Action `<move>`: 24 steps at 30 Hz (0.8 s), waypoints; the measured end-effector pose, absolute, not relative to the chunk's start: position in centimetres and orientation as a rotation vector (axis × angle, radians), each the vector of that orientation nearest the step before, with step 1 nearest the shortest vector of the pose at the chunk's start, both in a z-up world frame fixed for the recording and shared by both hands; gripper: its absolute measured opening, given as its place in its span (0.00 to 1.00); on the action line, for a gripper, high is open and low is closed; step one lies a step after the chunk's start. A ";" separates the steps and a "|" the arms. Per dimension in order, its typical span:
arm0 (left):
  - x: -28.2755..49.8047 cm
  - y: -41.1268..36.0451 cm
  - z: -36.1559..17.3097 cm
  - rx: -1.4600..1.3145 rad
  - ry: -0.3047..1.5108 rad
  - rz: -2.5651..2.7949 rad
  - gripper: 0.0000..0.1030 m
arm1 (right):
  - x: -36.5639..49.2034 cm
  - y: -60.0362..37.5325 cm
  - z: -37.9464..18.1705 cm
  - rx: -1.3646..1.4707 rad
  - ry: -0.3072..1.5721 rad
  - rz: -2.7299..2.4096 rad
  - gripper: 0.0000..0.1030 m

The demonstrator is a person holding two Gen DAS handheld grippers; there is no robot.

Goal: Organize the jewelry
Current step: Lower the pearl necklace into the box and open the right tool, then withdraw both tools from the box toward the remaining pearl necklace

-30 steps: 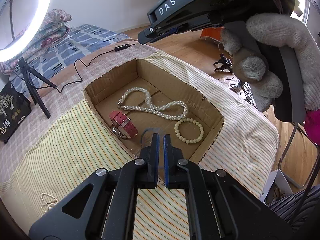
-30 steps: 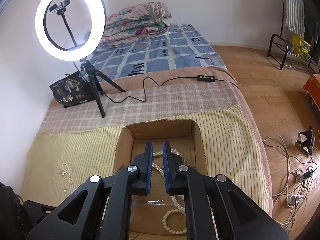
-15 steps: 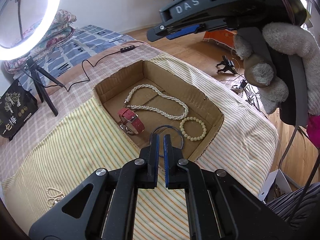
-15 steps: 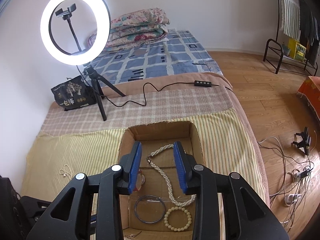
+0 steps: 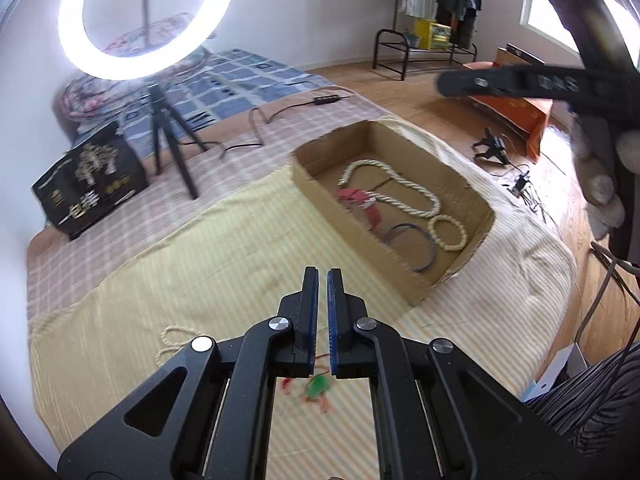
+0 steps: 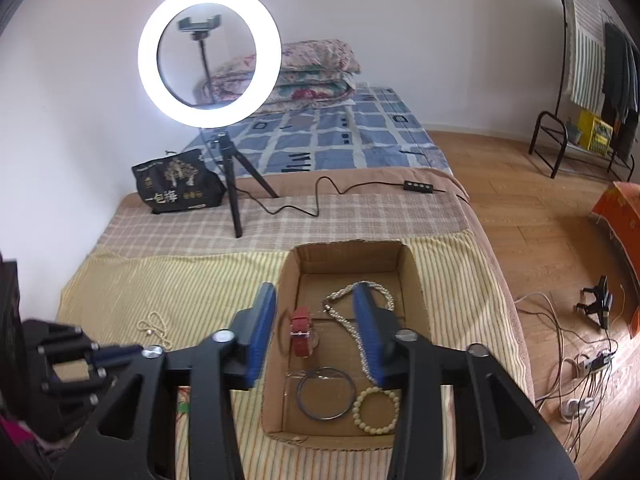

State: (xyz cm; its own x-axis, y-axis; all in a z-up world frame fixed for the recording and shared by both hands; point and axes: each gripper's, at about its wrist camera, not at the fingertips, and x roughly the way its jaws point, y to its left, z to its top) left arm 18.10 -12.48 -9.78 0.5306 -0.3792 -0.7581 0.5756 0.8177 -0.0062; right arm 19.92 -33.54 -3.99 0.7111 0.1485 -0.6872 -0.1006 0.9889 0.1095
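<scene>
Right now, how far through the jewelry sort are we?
Done: the cardboard box holds a pearl necklace, red watch, dark bangle and bead bracelet. In hand: nothing. The right gripper has just been opening, empty, above the box; the left gripper is shut on nothing. Left: a small bead strand and a red-and-green trinket lie on the striped cloth.

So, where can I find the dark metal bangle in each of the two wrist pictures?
Left wrist view: the dark bangle lies right of centre, at the near end of the cardboard box.
Right wrist view: it lies low and central, between the open blue fingers.
Shared landmark: the cream bead bracelet right beside it.
</scene>
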 end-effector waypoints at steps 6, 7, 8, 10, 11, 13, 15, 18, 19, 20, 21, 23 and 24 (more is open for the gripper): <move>18.1 -7.0 -9.7 0.225 0.842 -0.471 0.02 | 17.7 -30.2 -3.9 -0.022 0.723 0.207 0.54; 18.1 -6.1 -9.8 0.214 0.849 -0.458 0.02 | 17.4 -29.6 -3.9 -0.032 0.720 0.226 0.55; 18.2 -5.4 -9.9 0.210 0.853 -0.441 0.02 | 17.2 -29.0 -4.0 -0.038 0.719 0.240 0.55; 18.3 -3.9 -10.2 0.209 0.862 -0.421 0.02 | 16.7 -27.9 -4.2 -0.048 0.716 0.273 0.59; 18.4 -3.1 -10.3 0.207 0.867 -0.414 0.02 | 16.3 -27.4 -4.3 -0.049 0.714 0.285 0.60; 18.6 -1.6 -10.8 0.191 0.880 -0.392 0.02 | 15.8 -26.4 -4.9 -0.052 0.713 0.317 0.62; 18.9 -0.3 -11.5 0.164 0.909 -0.373 0.02 | 15.4 -25.3 -5.7 -0.055 0.725 0.352 0.62; 19.4 1.4 -12.8 0.099 0.960 -0.388 0.02 | 14.8 -23.8 -7.3 -0.058 0.758 0.399 0.62; 19.5 1.7 -13.3 0.082 0.976 -0.396 0.02 | 14.5 -23.2 -8.3 -0.056 0.776 0.419 0.62; 19.5 1.9 -13.7 0.074 0.987 -0.404 0.02 | 14.2 -22.7 -9.0 -0.061 0.796 0.438 0.62; 19.5 2.0 -14.2 0.069 1.000 -0.412 0.02 | 13.9 -22.1 -9.9 -0.075 0.819 0.458 0.62; 19.4 2.0 -14.9 0.060 1.018 -0.435 0.02 | 13.6 -21.1 -11.4 -0.115 0.857 0.477 0.62; 19.4 1.9 -15.3 0.056 1.031 -0.447 0.02 | 13.6 -20.6 -12.1 -0.140 0.881 0.488 0.62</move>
State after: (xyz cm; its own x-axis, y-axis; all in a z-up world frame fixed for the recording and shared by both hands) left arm 19.38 1.86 -15.31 0.4325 -0.3323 -0.8381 0.3841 0.9089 -0.1622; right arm 13.57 -20.59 -12.08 0.5351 0.3511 -0.7684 -0.4645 0.8820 0.0795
